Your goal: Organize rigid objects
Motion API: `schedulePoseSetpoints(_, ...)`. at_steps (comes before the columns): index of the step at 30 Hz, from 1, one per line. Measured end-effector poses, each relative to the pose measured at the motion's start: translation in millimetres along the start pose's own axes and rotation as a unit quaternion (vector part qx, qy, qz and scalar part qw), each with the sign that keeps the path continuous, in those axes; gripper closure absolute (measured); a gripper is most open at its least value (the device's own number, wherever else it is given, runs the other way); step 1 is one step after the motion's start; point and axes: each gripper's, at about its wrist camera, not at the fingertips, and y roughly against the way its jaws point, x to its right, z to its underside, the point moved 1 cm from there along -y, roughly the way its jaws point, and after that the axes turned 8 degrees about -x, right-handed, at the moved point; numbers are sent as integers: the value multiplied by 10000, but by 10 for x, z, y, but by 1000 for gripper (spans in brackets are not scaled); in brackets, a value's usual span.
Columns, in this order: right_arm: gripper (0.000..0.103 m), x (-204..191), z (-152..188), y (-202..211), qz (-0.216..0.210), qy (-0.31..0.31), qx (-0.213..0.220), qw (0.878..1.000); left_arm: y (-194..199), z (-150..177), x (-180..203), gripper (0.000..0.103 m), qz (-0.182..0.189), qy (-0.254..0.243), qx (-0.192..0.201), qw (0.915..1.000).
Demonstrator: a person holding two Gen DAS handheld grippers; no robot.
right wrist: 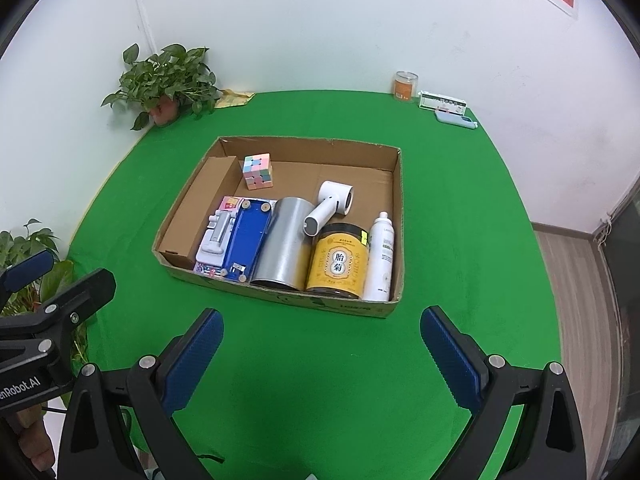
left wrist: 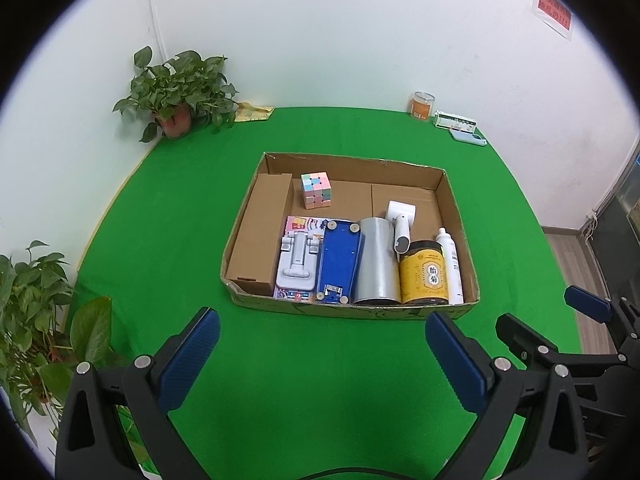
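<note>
Nearest the cameras, the left gripper (left wrist: pixel 322 354) is hovering over the green cloth (left wrist: pixel 300 400) with its blue pads spread wide and nothing between them, and the right gripper (right wrist: pixel 322 354) is hanging beside it just as wide and just as empty. Both are sitting short of the cardboard box (left wrist: pixel 460 312), well apart from its contents.

Along the near wall of the box a tidy row is lying side by side: a white folding stand (left wrist: pixel 296 264) resting on a pink printed card (left wrist: pixel 304 222), a blue tray-like piece (left wrist: pixel 338 262), a silver cylinder (left wrist: pixel 374 264), a yellow-labelled jar (left wrist: pixel 424 274) and a white spray bottle (left wrist: pixel 452 268). A white handheld device (left wrist: pixel 400 224) is leaning on the cylinder and the jar, tilted rather than flat. Behind the row, a pastel puzzle cube (left wrist: pixel 316 189) is standing alone near the far-left corner, next to a folded cardboard flap (left wrist: pixel 262 232).

Judging from this, the sorting is looking close to finished, since nothing loose is showing on the cloth near the box; squaring up the leaning device may be all that is remaining.

The jar's label is showing two large Chinese characters, 胎菊. The left gripper's body, seen from the right wrist view, is reading "enRobot.AI", cut off at the edge. At the far edge of the cloth a small orange jar (left wrist: pixel 423 106) and a flat white box (left wrist: pixel 456 120) are carrying print too small to read, and a red wall notice (left wrist: pixel 554 10) is too blurred
</note>
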Motion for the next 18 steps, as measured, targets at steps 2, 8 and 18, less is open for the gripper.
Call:
schedulePoseSetpoints(2,4,-7,17,16,44,-1,-2,10000,-13,-10,-5,1,24,-14,2,10000)
schedulePoseSetpoints(8,4,-66,-50,92,191,-42,53,9998,-34,-99,-84,1,142,-40,50,9999)
schedulePoseSetpoints(18,4,-342,-159,133,482,-112,34,9988,-162,-197,-304,1,358,-74,-25,9993)
